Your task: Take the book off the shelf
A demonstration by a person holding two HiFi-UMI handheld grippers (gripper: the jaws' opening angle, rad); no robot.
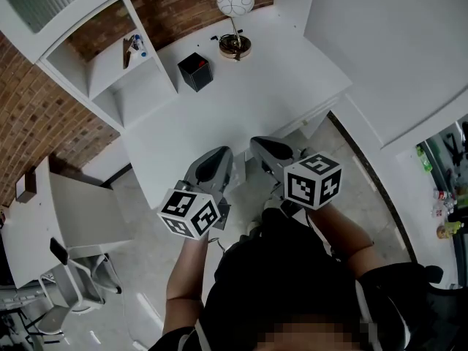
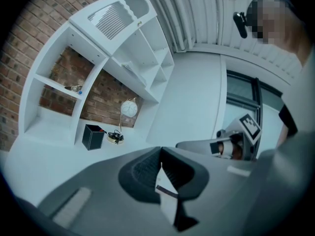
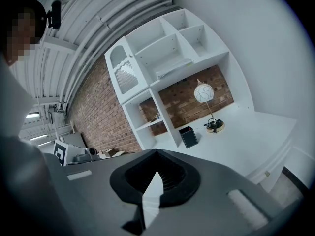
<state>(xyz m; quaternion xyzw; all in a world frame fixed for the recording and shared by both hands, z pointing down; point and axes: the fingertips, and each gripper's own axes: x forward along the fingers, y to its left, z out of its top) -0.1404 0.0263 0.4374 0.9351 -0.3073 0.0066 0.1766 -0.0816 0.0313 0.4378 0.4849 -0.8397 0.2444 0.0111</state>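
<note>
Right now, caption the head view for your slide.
Left gripper and right gripper, shut, face desk with box and lamp.

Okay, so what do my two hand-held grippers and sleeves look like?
Both the left hand-held gripper and right hand-held gripper are grey moulded shells with dark ribbed pads, each carrying a white cube of black square markers. The person wears a black short-sleeved top.

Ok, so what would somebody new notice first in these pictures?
The left claw and right claw, both shut, are held side by side in front of a white desk. At the desk's back a globe lamp stands before a brick wall, with a black box beside it.
</note>
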